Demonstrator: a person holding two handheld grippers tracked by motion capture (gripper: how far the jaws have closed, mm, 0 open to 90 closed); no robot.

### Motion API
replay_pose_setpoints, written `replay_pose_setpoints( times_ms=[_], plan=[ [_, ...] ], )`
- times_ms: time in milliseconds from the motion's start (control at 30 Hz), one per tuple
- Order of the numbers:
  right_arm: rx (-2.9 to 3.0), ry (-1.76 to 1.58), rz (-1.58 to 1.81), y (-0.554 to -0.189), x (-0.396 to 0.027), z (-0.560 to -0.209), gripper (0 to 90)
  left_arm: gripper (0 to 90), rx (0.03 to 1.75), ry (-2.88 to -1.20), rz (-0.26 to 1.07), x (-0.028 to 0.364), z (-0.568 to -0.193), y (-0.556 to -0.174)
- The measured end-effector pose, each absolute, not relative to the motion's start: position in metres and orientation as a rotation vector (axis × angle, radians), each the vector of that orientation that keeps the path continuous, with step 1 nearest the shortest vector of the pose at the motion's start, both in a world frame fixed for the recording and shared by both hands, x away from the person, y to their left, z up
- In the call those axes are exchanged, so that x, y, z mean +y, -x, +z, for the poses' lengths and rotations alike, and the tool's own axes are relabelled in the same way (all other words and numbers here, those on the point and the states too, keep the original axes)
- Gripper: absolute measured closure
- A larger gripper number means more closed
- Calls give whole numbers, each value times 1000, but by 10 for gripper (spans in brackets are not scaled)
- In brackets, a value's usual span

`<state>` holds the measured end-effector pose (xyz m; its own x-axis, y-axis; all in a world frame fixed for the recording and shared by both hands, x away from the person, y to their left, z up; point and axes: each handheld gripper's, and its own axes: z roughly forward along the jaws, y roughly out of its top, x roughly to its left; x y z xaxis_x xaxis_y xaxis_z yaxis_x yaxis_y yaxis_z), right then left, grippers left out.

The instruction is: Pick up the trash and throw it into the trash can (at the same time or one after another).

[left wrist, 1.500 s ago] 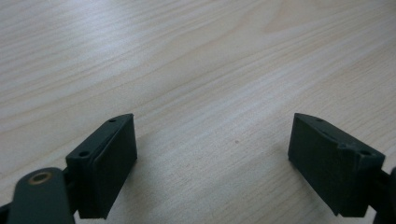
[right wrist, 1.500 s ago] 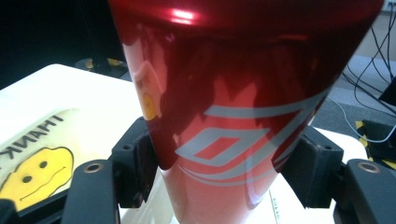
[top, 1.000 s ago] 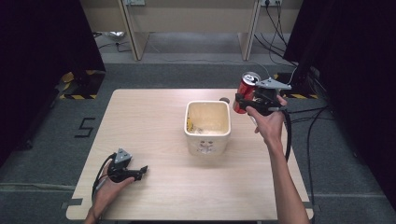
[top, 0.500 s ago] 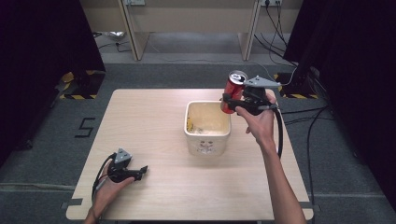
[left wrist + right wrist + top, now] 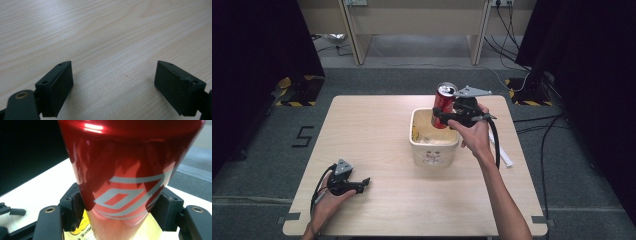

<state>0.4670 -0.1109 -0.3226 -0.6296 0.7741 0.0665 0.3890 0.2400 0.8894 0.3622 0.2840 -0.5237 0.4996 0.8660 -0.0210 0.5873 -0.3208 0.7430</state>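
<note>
Overhead, the right tongs (image 5: 438,116) are gripping a glossy red can (image 5: 444,104) with grey stripe markings and a silver top, holding it upright above the cream tub (image 5: 434,145). Meanwhile the left tongs (image 5: 364,182) are resting wide apart on the desk (image 5: 377,130), clasping nothing.

Lab: black curtains (image 5: 257,60), taped floor (image 5: 302,136), cables (image 5: 532,127)

Your red can (image 5: 125,170) looks like glossy metal, mirror-smooth, with matt grey print on it. The worktop (image 5: 105,37) is pale wood grain with a soft satin sheen. Your gripper pads (image 5: 60,87) are matt black, rubbery-looking. The cream bin (image 5: 434,150) looks like smooth, dull plastic.
</note>
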Motion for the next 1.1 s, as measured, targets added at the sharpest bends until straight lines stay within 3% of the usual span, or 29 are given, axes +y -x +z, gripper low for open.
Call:
replay_pose_setpoints(
  times_ms=[1100],
  plan=[
    [2279, -1045, 1312, -468, -83, -361, 341, 146, 1188, -2038, 504, 284, -524, -362]
  ],
)
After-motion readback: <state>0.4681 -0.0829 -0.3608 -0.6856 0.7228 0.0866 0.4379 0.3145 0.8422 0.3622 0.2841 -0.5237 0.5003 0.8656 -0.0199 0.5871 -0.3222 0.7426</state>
